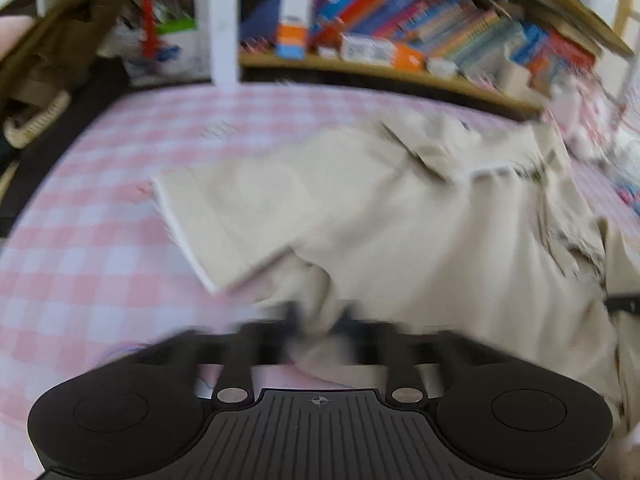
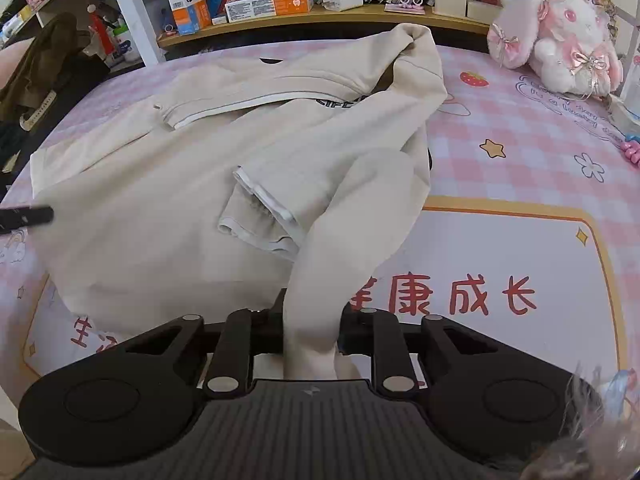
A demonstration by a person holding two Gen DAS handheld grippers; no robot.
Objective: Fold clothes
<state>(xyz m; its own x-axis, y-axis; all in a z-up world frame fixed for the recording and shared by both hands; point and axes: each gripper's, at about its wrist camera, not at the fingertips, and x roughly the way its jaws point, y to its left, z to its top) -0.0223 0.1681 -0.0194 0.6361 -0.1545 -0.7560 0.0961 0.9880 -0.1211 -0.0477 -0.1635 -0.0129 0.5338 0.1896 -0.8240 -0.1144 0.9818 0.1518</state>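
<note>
Both tools tilt steeply down over the table: the right gripper (image 2: 310, 330) is pinched on a fold of the beige sweatshirt (image 2: 168, 200), and the left gripper (image 1: 318, 320) is clamped on its hem, though blur smears that view. The garment sprawls rumpled on the pink checked tablecloth (image 2: 520, 128), sleeves white-cuffed, with a bookshelf (image 2: 320, 16) behind.

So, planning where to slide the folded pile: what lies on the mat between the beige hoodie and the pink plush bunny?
In the right wrist view, only bare mat with printed strawberry and star lies between the hoodie and the plush bunny.
</note>
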